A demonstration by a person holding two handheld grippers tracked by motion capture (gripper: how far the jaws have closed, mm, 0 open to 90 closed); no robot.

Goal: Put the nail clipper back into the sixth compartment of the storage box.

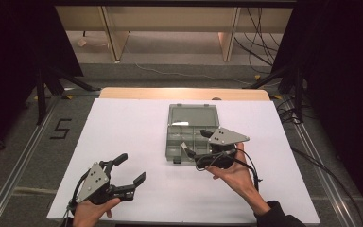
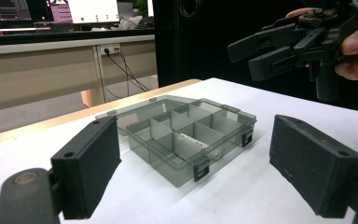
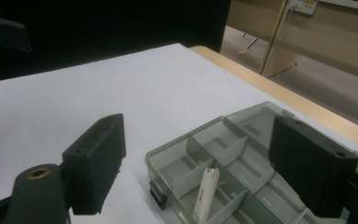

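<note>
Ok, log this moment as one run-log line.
left claw: open, over table | right claw: open, above box | box: lid open | white part: lying in box

Right gripper (image 3: 196, 158) jaws wide apart, nothing between the pads, hovering over the near corner of the organizer box (image 3: 242, 182). Box is grey, translucent, lid open and lying flat behind it on the white table cover (image 3: 98, 88). A small white part (image 3: 206, 193) leans upright against a divider in a near compartment. Wooden table edge (image 3: 279, 95) beyond.
</note>
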